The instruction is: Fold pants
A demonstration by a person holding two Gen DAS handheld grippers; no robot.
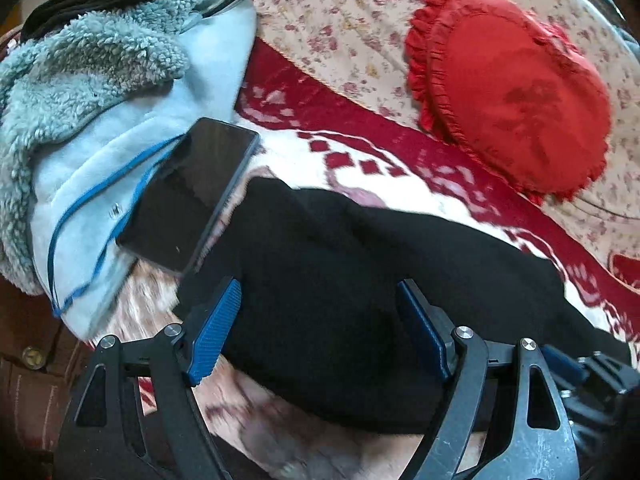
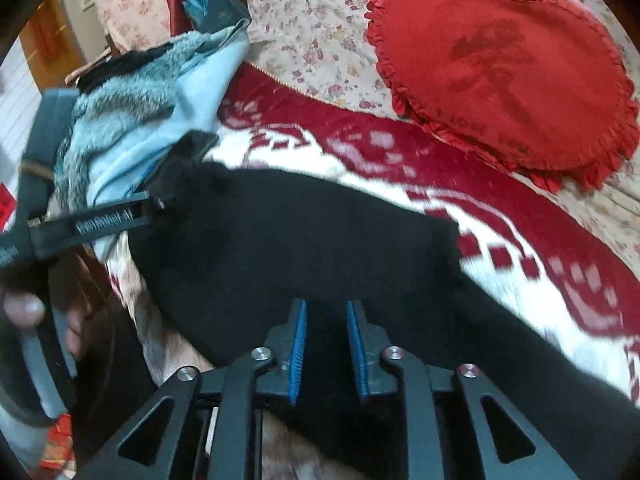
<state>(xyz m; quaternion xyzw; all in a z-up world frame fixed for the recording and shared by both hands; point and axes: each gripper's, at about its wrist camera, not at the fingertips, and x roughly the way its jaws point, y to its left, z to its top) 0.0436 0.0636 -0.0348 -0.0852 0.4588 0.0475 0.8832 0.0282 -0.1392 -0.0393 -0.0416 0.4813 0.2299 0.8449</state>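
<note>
One soft black pants (image 1: 340, 280) heap

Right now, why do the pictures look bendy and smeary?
Both wrist views are fisheye, so edges curve. Right wrist view: red patterned blanket and black pants smear with motion blur. Left wrist view: sharper, phone crisp, red heart cushion slightly soft.

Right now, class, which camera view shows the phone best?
The left wrist view: the phone lies whole and sharp, partly on the blue jacket. In the right wrist view it is only a dark blur beside the black pants.
</note>
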